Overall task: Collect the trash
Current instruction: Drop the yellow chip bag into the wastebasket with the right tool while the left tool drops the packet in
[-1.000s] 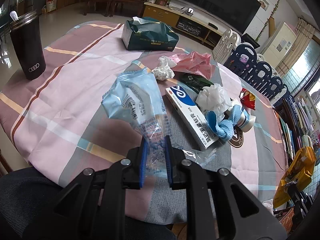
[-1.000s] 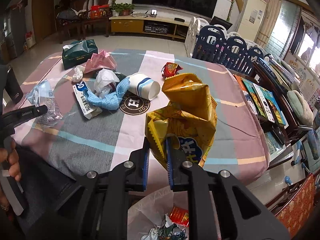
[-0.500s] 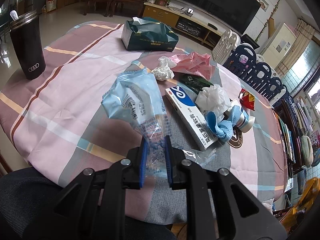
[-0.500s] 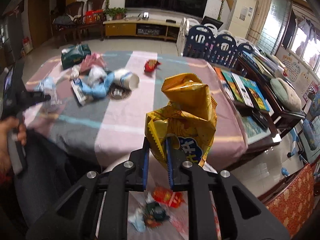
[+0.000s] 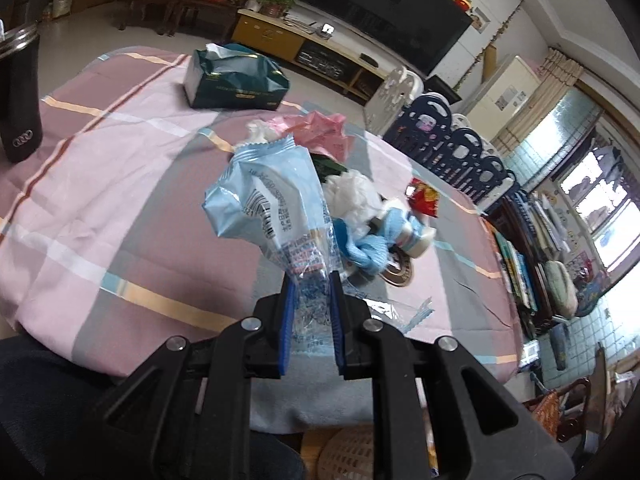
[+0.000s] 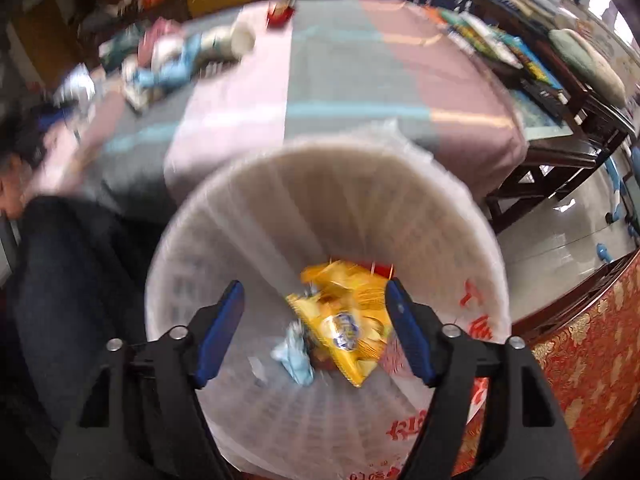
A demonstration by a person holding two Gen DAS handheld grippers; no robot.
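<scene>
My left gripper [image 5: 311, 280] is shut on a light blue plastic wrapper [image 5: 272, 208] and holds it above the near edge of the table. My right gripper [image 6: 314, 292] is open over a white lined trash bin [image 6: 224, 208] beside the table. A yellow snack bag [image 6: 344, 320] lies inside the bin with other scraps, between and below my fingers. More trash sits on the table: a pink wrapper [image 5: 320, 132], white crumpled paper [image 5: 352, 192], a blue cloth [image 5: 368, 248], a paper cup [image 5: 416, 236] and a red packet [image 5: 424, 200].
A green tissue pack [image 5: 236, 76] lies at the table's far side and a black tumbler [image 5: 18, 96] at its left edge. Chairs [image 5: 452, 144] and a low shelf of books [image 5: 524, 256] stand to the right. The right wrist view is blurred.
My right gripper swung down over the bin, opened and let go of the yellow snack bag, which now lies in the bin. My left gripper moved slightly right, still holding the blue wrapper.
</scene>
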